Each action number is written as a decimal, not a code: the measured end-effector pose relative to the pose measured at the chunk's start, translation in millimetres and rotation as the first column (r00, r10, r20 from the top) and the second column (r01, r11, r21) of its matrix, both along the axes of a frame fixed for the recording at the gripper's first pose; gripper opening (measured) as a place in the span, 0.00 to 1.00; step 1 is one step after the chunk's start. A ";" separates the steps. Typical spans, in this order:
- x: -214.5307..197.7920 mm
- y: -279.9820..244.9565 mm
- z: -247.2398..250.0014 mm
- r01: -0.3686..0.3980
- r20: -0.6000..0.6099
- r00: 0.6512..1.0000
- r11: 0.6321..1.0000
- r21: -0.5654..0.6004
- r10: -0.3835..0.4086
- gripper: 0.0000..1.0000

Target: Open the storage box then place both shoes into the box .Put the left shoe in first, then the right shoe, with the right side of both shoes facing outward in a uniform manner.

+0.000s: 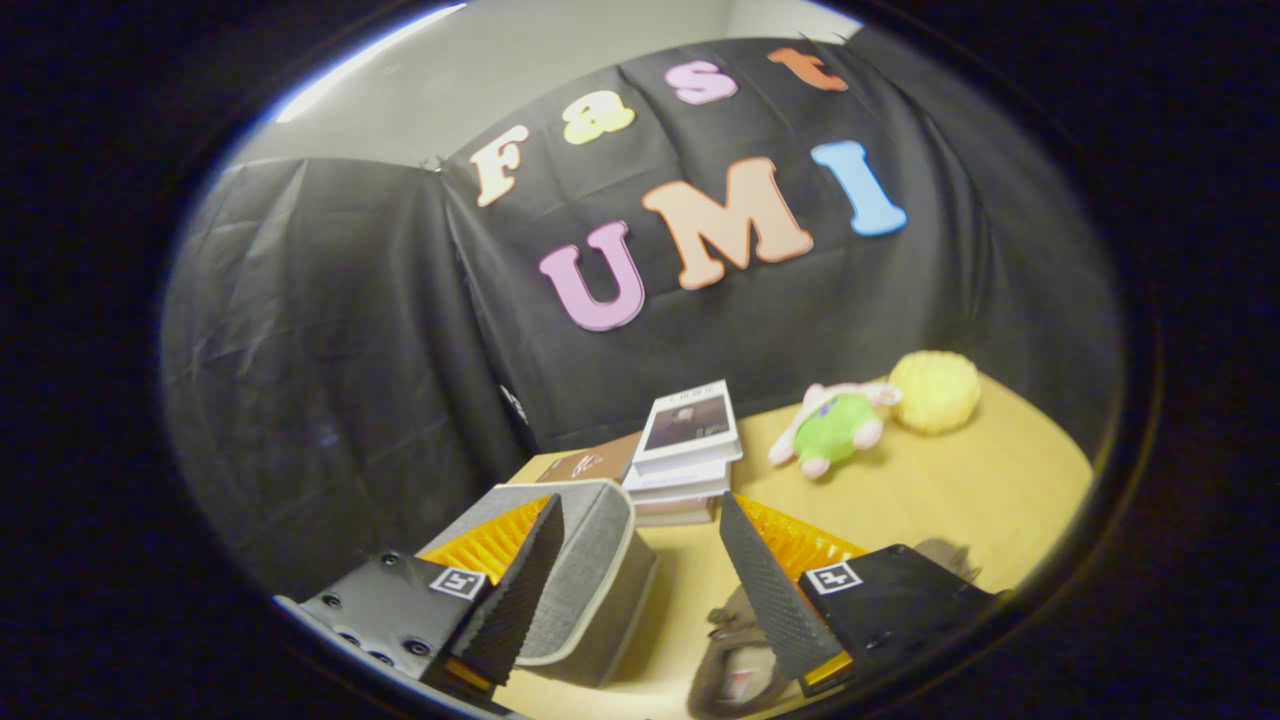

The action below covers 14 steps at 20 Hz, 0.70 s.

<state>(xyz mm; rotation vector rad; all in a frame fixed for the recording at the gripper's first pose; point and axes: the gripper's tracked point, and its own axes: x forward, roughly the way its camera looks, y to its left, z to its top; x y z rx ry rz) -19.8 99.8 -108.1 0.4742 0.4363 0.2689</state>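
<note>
While the gripper (640, 560) hangs over the wooden table (960, 480), fingers wide apart and holding nothing, the grey fabric storage box (590, 580) sits near-left, lid apparently closed; a shoe (735, 670) lies near, by the right finger; stacked books (685, 450) just beyond; risk: nudging the soft box sideways when opening.

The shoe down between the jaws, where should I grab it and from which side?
Probably from above, at the collar around the shoe opening, which faces up toward the gripper. That rim looks thin enough to pinch with one finger inside and one outside. The jaws stand open, wide apart, holding nothing. The grey storage box sits close beside the shoe, so a sideways approach looks cramped.
</note>
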 end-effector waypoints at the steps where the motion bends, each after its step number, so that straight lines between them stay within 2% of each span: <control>1: -2.9 6.1 -11.5 -0.005 -0.056 0.998 0.999 0.052 0.008 1.00; 3: -8.5 17.1 -31.8 0.005 -0.161 0.987 0.986 0.165 0.022 1.00; 5: -15.3 25.3 -45.8 0.030 -0.254 0.966 0.957 0.290 0.047 1.00; 9: -28.9 47.4 -63.3 0.112 -0.394 0.913 0.861 0.495 0.108 1.00; 14: -46.1 69.4 -83.5 0.173 -0.478 0.857 0.764 0.622 0.194 0.99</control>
